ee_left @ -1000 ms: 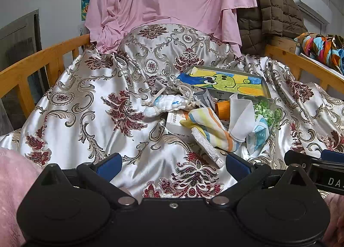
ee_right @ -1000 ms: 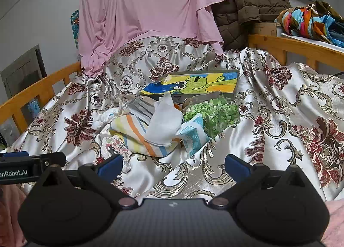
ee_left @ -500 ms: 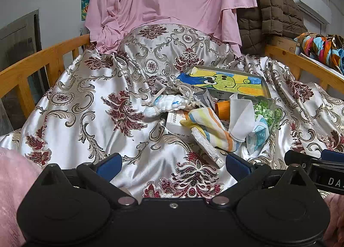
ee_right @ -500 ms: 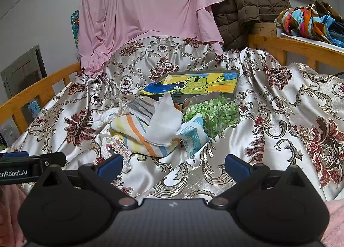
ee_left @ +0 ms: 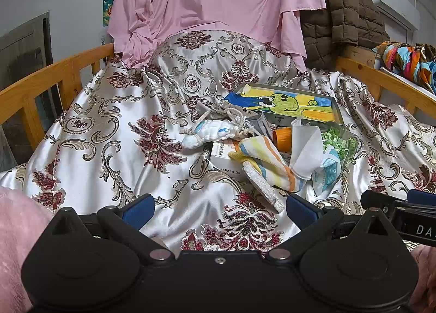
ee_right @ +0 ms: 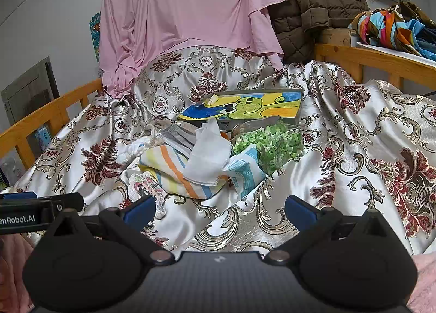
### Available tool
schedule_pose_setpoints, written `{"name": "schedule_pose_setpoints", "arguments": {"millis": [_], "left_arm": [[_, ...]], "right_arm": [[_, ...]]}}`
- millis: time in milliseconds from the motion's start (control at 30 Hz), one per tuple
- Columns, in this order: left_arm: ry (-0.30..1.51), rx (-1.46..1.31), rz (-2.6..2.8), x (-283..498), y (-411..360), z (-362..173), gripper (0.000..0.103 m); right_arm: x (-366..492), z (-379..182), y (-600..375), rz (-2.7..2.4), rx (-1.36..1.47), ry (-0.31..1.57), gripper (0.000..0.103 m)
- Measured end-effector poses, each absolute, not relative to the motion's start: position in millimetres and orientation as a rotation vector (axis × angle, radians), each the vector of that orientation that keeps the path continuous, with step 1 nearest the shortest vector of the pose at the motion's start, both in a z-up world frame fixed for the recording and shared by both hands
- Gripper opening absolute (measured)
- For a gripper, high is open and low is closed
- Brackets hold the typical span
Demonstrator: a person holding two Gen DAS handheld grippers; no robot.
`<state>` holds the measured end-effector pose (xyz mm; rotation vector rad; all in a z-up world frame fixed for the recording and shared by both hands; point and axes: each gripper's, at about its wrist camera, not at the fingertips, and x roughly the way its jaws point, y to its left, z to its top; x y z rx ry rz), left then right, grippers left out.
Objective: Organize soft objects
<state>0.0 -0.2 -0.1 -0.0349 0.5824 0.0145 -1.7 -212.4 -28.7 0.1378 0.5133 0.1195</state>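
We hold both grippers low over a bed draped in a glossy cream satin cover with maroon floral scrollwork (ee_left: 114, 133). The left gripper (ee_left: 218, 208) has its jaws spread wide and empty; the right gripper (ee_right: 219, 208) likewise, jaws wide, nothing between them. The soft clutter lies ahead at about one o'clock in the left wrist view: a striped yellow, orange and blue cloth (ee_left: 268, 161), a folded white fabric square (ee_left: 306, 149), a white rope-tied bundle with blue marks (ee_left: 211, 131) and a pale blue printed packet (ee_left: 325, 174). Beside them sits a clear container of green pieces (ee_right: 272, 144), and behind it, at twelve o'clock, a flat box with a green cartoon drawing (ee_right: 245, 107).
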Motion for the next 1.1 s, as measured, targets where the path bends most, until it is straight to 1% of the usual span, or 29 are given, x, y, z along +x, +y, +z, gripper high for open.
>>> {"name": "schedule_pose_setpoints", "arguments": {"millis": [1100], "left_arm": [[0.575,-0.041,0.010,-1.3,0.6,1.1,0.102]], "right_arm": [[-1.4,-28.2,-211.8,0.119,0.136,0.513,0.103]]}}
